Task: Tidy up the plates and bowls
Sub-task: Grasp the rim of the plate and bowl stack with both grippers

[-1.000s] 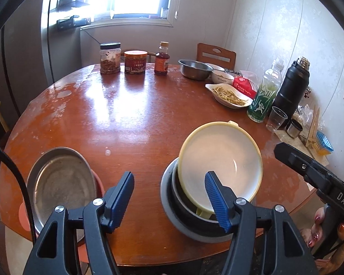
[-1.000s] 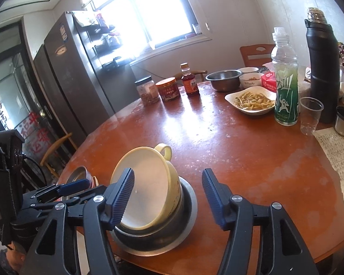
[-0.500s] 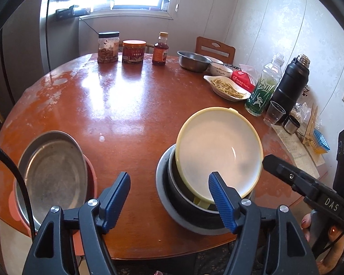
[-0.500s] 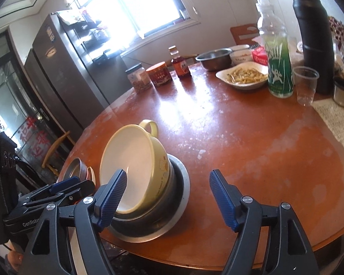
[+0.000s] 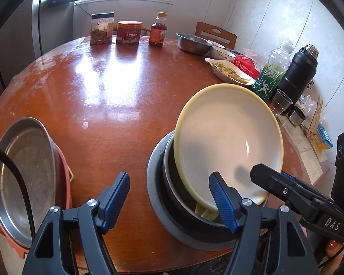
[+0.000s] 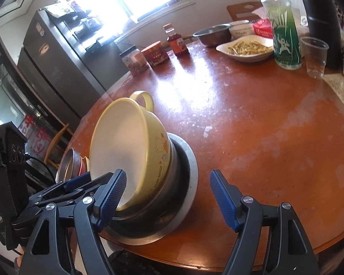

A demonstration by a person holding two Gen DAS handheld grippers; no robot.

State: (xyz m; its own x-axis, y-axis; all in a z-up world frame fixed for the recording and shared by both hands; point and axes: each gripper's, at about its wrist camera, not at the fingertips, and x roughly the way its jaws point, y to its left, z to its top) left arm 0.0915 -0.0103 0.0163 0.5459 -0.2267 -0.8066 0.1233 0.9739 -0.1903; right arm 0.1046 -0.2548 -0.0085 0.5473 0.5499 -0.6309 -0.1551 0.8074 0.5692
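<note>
Both tools, left point(image 5: 168, 202) and right point(image 6: 168, 200), spread empty; right one's body reads "DAS".

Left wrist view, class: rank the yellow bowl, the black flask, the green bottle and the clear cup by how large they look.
1. yellow bowl, though nearest the camera
2. black flask and green bottle: too alike to rank
3. clear cup

The bowl point(image 6: 135, 146) is pale yellow outside with a small cartoon bear print, cream-white inside. Beneath it sit a dark steel bowl point(image 5: 183, 208) and a grey plate point(image 5: 156, 197). The surface point(image 5: 117, 105) is glossy reddish-brown with whitish scuffs. Each gripper point(image 5: 169, 202) is black with ribbed blue pads point(image 5: 222, 202).
</note>
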